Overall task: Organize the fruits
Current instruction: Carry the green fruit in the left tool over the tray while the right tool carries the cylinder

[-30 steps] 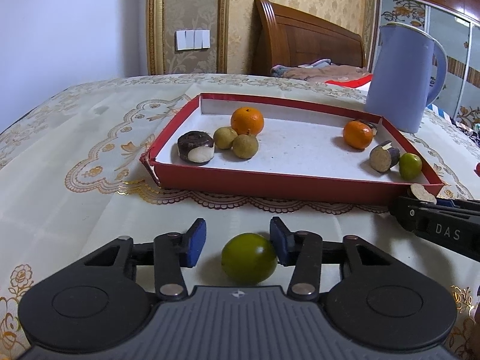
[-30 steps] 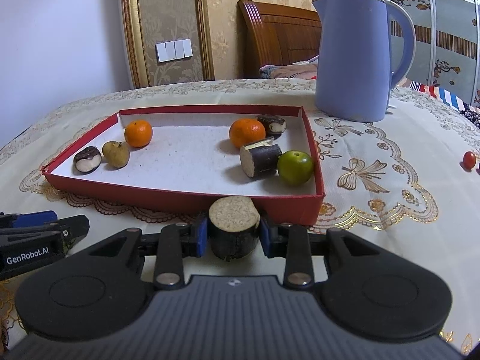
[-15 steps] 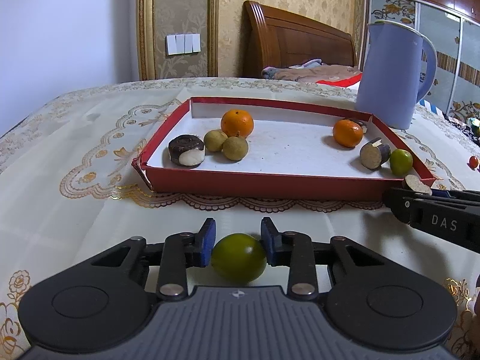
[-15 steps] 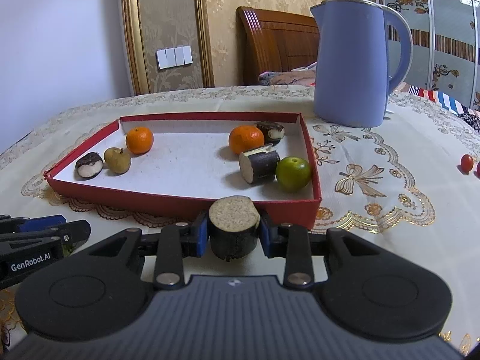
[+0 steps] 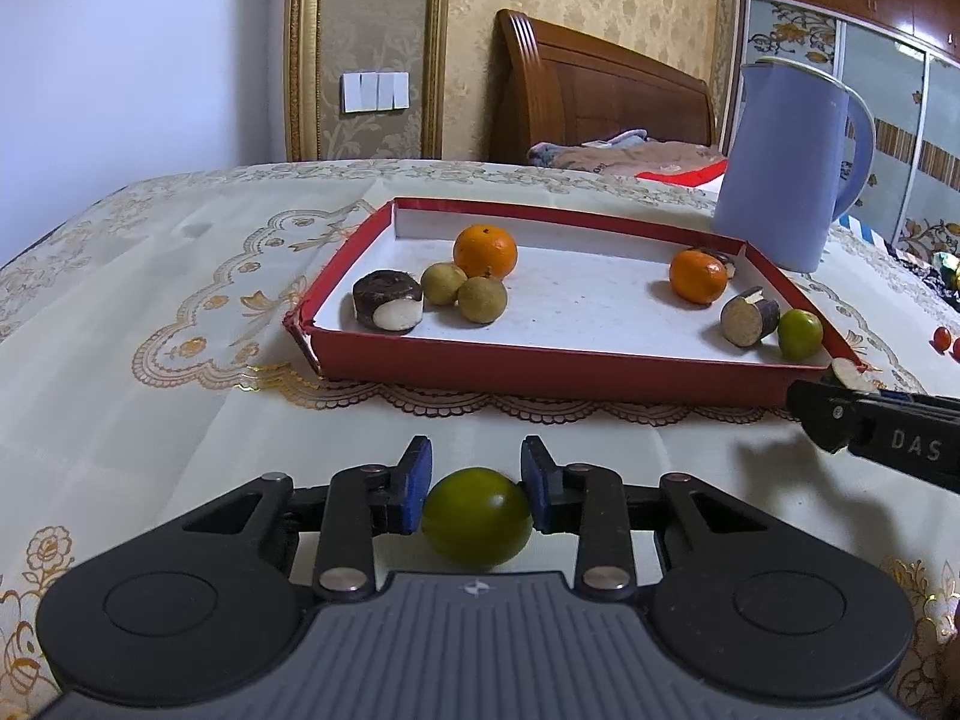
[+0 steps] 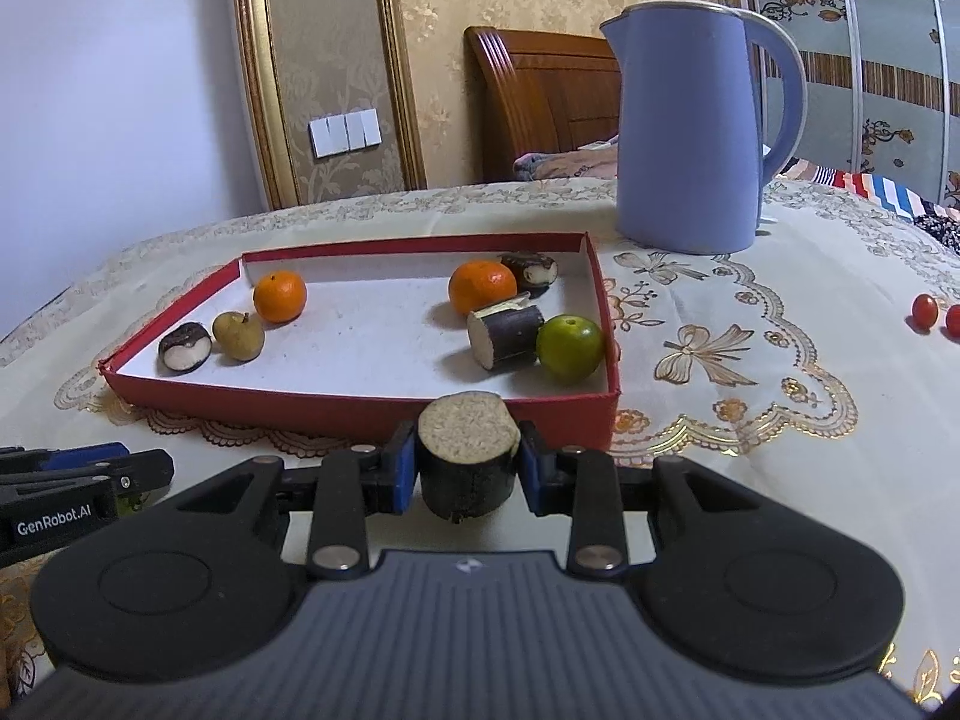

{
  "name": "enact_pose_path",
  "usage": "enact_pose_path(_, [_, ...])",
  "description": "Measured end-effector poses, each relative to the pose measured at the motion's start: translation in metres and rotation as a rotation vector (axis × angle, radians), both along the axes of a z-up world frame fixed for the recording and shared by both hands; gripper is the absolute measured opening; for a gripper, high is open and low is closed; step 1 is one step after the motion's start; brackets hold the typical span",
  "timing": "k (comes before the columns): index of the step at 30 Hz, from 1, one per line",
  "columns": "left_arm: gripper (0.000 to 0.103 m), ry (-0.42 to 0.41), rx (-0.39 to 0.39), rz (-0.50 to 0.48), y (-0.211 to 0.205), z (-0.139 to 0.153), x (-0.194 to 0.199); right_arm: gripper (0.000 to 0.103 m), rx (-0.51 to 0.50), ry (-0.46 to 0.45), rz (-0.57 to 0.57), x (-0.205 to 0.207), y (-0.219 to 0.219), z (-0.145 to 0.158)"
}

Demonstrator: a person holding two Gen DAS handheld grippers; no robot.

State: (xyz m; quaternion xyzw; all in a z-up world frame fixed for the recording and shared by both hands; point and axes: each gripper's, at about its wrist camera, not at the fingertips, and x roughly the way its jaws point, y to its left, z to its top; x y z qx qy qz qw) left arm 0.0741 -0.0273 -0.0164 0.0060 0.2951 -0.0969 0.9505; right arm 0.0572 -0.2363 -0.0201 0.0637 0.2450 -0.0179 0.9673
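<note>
In the left wrist view my left gripper (image 5: 477, 471) is shut on a green round fruit (image 5: 477, 516), both blue pads pressing its sides, in front of the red tray (image 5: 540, 369). In the right wrist view my right gripper (image 6: 467, 450) is shut on a dark-skinned sugarcane piece (image 6: 468, 462) with a pale cut top, just before the tray's near wall (image 6: 360, 411). Inside the tray lie two oranges (image 5: 485, 251) (image 5: 698, 276), two brown longans (image 5: 482, 299), dark cut pieces (image 5: 387, 300) (image 5: 749, 317) and a green fruit (image 5: 799, 333).
A tall blue kettle (image 6: 696, 126) stands behind the tray's right end. Two small red tomatoes (image 6: 925, 311) lie on the cloth at far right. The table wears a cream embroidered cloth (image 5: 150, 312). A wooden headboard (image 5: 600, 102) rises behind.
My left gripper's jaws have come together onto the green fruit, which sat loose between them a second ago. The right gripper keeps its hold on the sugarcane piece, barely shifted.
</note>
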Motion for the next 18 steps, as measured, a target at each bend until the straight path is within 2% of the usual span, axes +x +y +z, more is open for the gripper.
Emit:
enact_pose_path(4, [0.032,-0.008,-0.002,-0.012,0.001,0.005,-0.004,0.032,0.005,-0.028,-0.007,-0.007,-0.004,0.003])
enact_pose_path(12, [0.032,-0.033,-0.083,0.013,0.035,0.042,0.002,0.032,0.035,-0.078,-0.028,-0.021,-0.019,0.014])
enact_pose_path(18, [0.032,-0.063,-0.080,0.046,0.038,0.048,0.007,0.032,0.022,-0.106,-0.024,-0.023,-0.018,0.024])
